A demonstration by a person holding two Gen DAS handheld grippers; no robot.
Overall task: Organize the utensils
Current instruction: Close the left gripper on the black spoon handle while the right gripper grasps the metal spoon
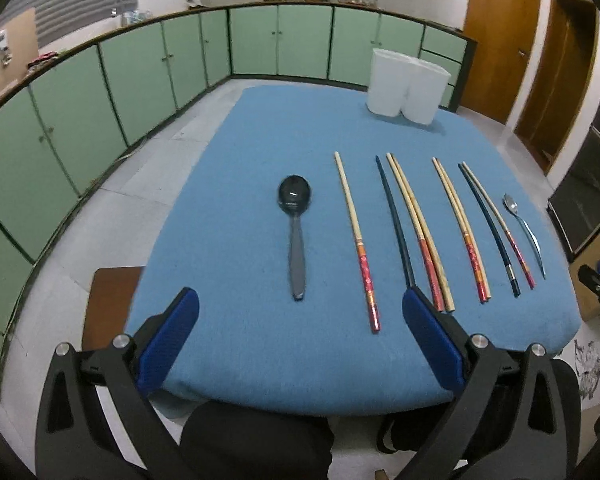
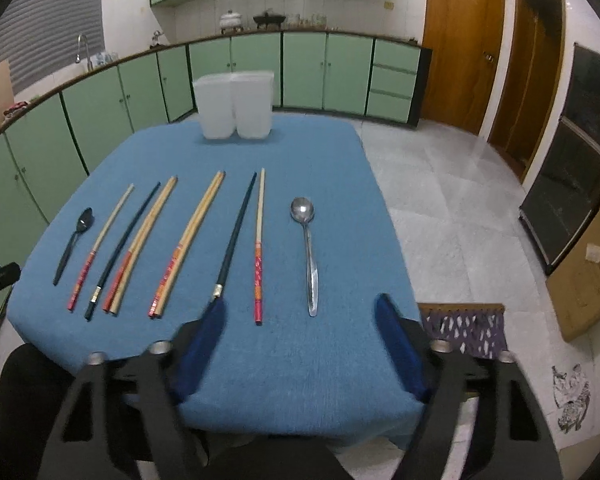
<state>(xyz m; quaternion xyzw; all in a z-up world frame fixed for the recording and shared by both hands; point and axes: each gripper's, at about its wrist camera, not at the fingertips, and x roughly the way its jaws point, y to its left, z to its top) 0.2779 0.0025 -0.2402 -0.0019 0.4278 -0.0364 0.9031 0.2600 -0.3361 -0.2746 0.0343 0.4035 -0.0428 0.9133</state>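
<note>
A: Start with the biggest thing. What carries it all?

B: The tabletop (image 2: 300,360), under a blue cloth. At its far edge stand two white containers (image 2: 234,104), touching side by side, and as far as I can see nothing sticks out of them.

A: And the utensils?

B: All still flat on the cloth, in a row along the near half, handles toward the near edge. The chopsticks (image 2: 188,240) fill the middle, wooden ones with red ends and two dark ones (image 2: 234,236) mixed among them. The black spoon (image 1: 296,236) lies at the left end of the row, the steel spoon (image 2: 308,256) at the right end.

A: So nothing is sorted yet?

B: I judge not. Every piece is left to move, presumably into the containers.

A: The tools?

B: The left gripper (image 1: 300,312) hangs over the near edge, jaws spread wide and empty, with the black spoon's handle and a red-ended chopstick ahead between the pads. The right gripper (image 2: 300,324) is also released and holds nothing; the steel spoon's handle lies just ahead of its gap.
</note>
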